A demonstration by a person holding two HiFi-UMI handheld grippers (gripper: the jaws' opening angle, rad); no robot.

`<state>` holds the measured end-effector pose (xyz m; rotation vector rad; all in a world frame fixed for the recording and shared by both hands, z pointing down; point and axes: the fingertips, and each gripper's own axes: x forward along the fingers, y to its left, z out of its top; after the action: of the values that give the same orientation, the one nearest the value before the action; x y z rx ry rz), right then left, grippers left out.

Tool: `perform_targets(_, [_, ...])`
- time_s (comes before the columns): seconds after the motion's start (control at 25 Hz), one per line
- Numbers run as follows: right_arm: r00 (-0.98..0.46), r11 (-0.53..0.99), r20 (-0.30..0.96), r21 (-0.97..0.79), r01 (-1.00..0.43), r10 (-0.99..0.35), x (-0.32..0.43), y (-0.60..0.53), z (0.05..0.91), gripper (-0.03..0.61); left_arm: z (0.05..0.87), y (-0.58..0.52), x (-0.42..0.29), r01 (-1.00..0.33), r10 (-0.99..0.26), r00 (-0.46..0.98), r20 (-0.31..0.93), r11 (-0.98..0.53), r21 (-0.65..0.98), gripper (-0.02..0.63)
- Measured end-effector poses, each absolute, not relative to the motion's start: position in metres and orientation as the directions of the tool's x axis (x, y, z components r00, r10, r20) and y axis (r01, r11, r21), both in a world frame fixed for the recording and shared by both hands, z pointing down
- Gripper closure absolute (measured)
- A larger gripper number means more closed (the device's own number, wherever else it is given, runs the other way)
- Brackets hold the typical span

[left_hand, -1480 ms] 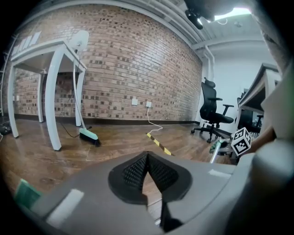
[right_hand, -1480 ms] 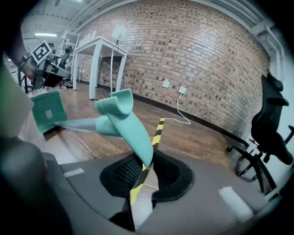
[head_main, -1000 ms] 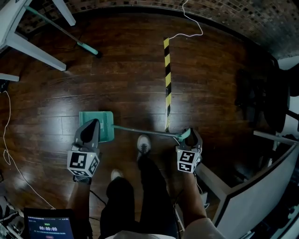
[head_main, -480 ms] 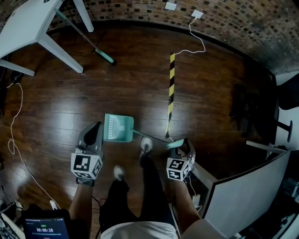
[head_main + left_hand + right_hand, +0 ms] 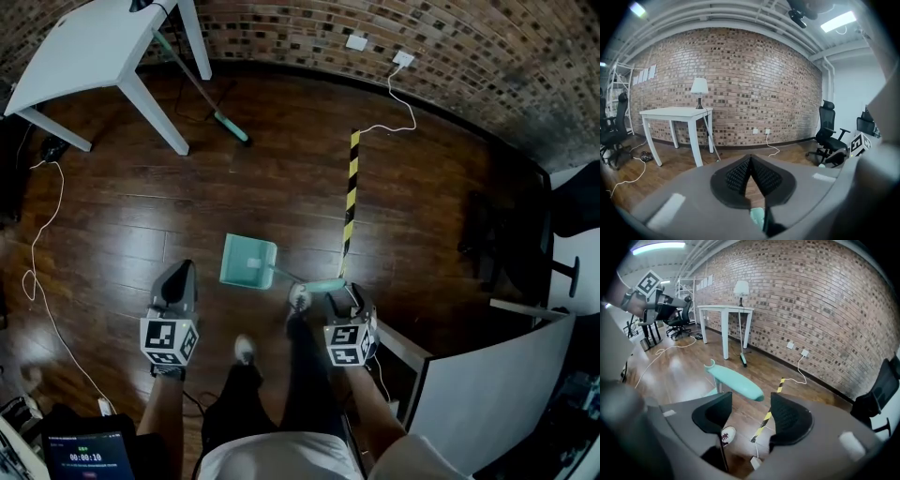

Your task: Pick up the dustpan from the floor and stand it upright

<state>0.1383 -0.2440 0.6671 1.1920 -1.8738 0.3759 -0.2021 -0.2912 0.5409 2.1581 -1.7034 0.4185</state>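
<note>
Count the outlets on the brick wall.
2: the left outlet, and beside it the right outlet with the white cable running from it. Others may be out of view.

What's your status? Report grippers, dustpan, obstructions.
Left gripper shut, empty. Right gripper opening, nothing between its jaws. Dustpan standing on floor, handle free just ahead of right gripper. Person's shoe close beside it.
</note>
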Motion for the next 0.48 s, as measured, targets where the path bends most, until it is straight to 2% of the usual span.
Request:
perform_targets(0.2, [-0.190, 0.513, 0.764, 0.206, -0.833, -0.616, 0.138, -0.232, 0.618, 0.311, 0.511, -0.272, -0.219, -0.973, -0.876, 0.231, 0.424, -0.208, 0.101, 0.614])
perform_targets(0.48, [-0.186, 0.436, 0.651, 0.246, -0.866, -0.736, 0.121, -0.218, 0.529, 0.417, 0.446, -0.253, -0.227, -0.969, -0.915, 0.240, 0.323, -0.209, 0.129, 0.614])
